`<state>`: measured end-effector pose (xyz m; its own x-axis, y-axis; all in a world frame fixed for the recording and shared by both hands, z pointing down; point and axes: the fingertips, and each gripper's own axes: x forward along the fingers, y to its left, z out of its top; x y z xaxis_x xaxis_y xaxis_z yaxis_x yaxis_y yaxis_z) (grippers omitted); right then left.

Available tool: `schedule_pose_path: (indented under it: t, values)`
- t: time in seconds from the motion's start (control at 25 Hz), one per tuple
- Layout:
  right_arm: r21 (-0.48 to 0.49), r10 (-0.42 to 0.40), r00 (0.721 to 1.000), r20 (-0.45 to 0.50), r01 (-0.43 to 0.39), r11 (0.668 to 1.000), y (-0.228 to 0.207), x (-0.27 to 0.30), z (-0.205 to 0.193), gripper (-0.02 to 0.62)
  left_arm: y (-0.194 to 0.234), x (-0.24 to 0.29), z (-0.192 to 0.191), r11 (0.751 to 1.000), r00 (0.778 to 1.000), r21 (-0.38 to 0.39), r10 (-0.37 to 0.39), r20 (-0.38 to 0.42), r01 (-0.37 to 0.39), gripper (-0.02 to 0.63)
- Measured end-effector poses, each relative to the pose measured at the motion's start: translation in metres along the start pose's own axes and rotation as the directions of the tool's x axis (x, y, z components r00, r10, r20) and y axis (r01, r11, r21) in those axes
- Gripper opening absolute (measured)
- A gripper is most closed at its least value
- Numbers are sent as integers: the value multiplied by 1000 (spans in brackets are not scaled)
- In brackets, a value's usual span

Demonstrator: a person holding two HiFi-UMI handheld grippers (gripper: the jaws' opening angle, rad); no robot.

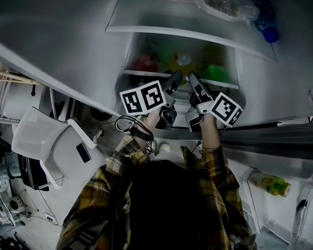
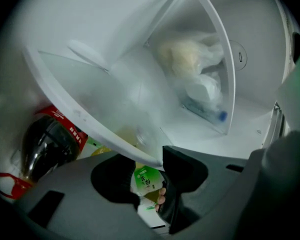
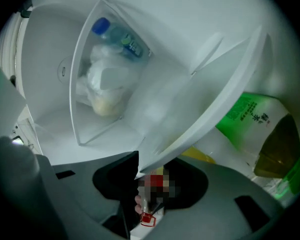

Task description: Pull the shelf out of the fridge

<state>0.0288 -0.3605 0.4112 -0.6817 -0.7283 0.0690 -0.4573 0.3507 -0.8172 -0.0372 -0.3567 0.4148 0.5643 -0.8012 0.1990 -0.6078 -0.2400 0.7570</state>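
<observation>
The shelf lies straight ahead, its front lip running crosswise. My left claw and right claw are each clamped on that lip, side by side near its middle. I judge a level pull towards me. A dark bottle and a green bottle stand beneath it.

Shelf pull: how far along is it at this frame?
Done: fridge open, both grippers at the shelf. In hand: left gripper and right gripper each clamp its white front edge. Left: the pull itself; the shelf sits inside, bottles beneath it.
</observation>
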Motion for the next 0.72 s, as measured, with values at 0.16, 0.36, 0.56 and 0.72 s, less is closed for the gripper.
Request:
schedule_pose_path:
  t: [0.16, 0.36, 0.56, 0.72]
  values:
    - [30, 5, 1000, 12, -5, 1000, -1, 8, 5, 147, 3, 3, 3, 1000, 1000, -10, 3, 5, -3, 170]
    - [56, 2, 1000, 17, -3, 998, -3, 15, 7, 146, 8, 6, 10, 999, 1000, -35, 8, 26, -7, 161]
    - [88, 16, 999, 31, -19, 996, -4, 16, 11, 144, 11, 5, 14, 997, 999, -75, 5, 49, -1, 126]
    - [122, 11, 999, 43, -16, 992, -8, 16, 10, 89, 11, 5, 15, 994, 999, -107, -11, 52, 16, 107]
